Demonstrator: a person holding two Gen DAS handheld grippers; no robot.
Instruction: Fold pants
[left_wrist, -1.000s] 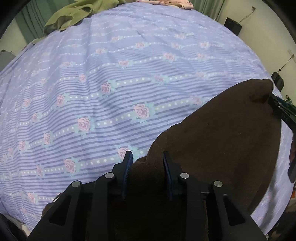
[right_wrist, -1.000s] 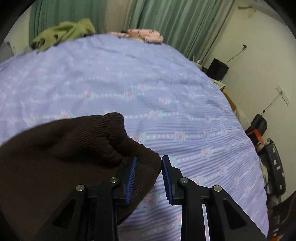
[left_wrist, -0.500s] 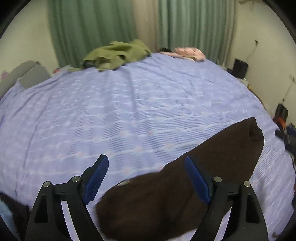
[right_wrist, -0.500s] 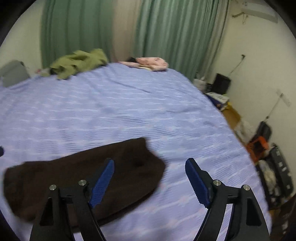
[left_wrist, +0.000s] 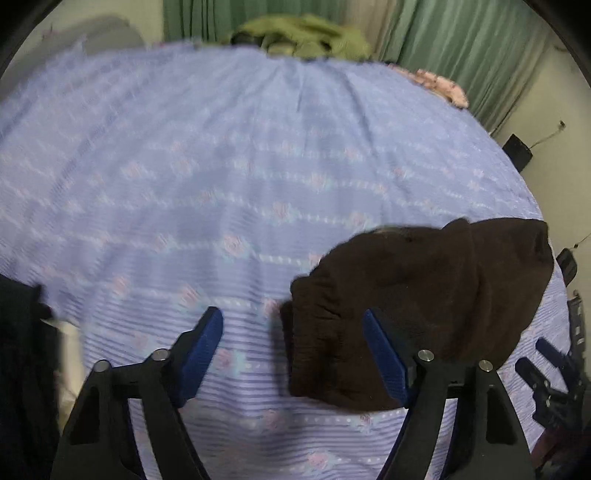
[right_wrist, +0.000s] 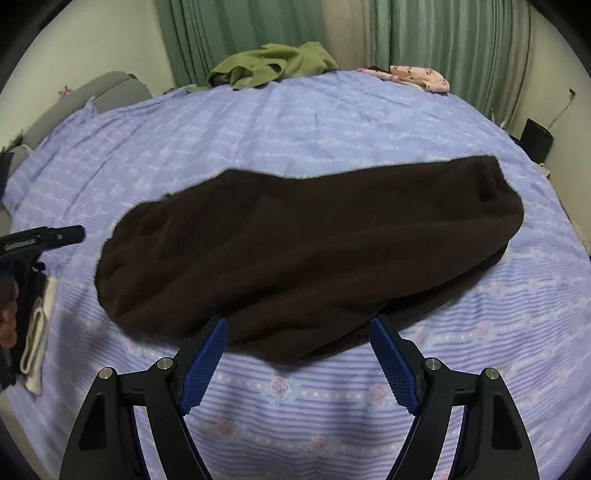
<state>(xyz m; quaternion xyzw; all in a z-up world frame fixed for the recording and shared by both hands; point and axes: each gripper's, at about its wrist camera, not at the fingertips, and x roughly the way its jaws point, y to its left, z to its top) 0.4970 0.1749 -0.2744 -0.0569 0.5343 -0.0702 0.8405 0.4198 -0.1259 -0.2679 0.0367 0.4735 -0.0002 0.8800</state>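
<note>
- The dark brown pants (right_wrist: 310, 251) lie folded in a long band across the lilac floral bedsheet (right_wrist: 332, 122).
- The right gripper (right_wrist: 299, 354) hangs above their near edge, jaws spread, holding nothing.
- The left gripper (left_wrist: 293, 349) is closing, empty, over the pants' end.
- An olive-green garment (right_wrist: 273, 64) lies at the far edge.

The only lettering is a short line of small pale print along the side of the black left gripper (right_wrist: 40, 238), at the left edge of the right wrist view; it is too small and blurred to read. Nothing else carries text, a label or a number: the sheet (right_wrist: 332, 129) has only a printed rose and stripe pattern, with no words
</note>
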